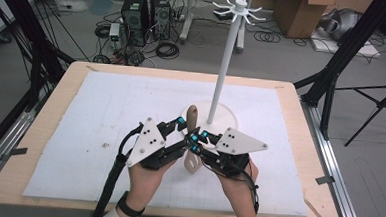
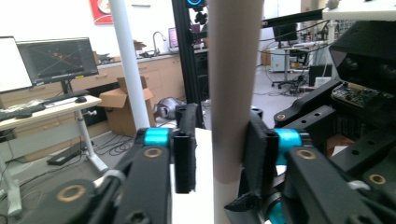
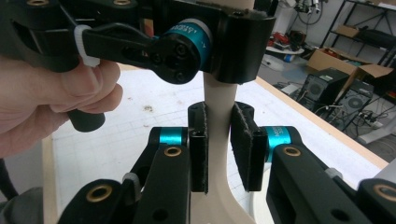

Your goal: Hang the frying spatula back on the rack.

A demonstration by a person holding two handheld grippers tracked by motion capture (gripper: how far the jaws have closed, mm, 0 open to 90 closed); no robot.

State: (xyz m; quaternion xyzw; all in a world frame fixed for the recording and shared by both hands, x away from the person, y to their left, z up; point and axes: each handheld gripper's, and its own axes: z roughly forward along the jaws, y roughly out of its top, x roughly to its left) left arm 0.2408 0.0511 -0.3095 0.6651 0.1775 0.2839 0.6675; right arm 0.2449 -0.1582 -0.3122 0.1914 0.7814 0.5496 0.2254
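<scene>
Gripping from both sides, the two grippers meet at the near middle of the white foam board (image 1: 94, 133), over a beige wooden utensil (image 1: 192, 133) that stands nearly upright between them. In the high view the left gripper (image 1: 182, 125) comes in from 7 o'clock, held by the person's left hand (image 1: 144, 181), and the right gripper (image 1: 199, 141) comes in from 5 o'clock, held by the right hand (image 1: 237, 188). Each carries a grey three-cornered plate on top.

In the right gripper view the right gripper (image 3: 219, 147) has its jaws narrowed around the slim neck of the utensil (image 3: 217, 116), both pads against the wood, just above where the piece widens toward its base. The left gripper's blue-collared jaw (image 3: 187, 39) crosses the handle higher up, at 12 o'clock.

In the left gripper view the left gripper (image 2: 219, 154) is set about the utensil's thicker handle (image 2: 231, 93). The pad at 3 o'clock lies on the wood; the pad at 9 o'clock stands a little off it, so a firm hold cannot be told.

Beyond the utensil, toward 1 o'clock, a white stand (image 1: 223, 65) rises from a round base on the board, with a ring of hooks at its top. Farther off, at 11 o'clock, two black computer towers (image 1: 146, 16) sit on the floor among cables, and cardboard boxes (image 1: 306, 12) lie at 1 o'clock.
</scene>
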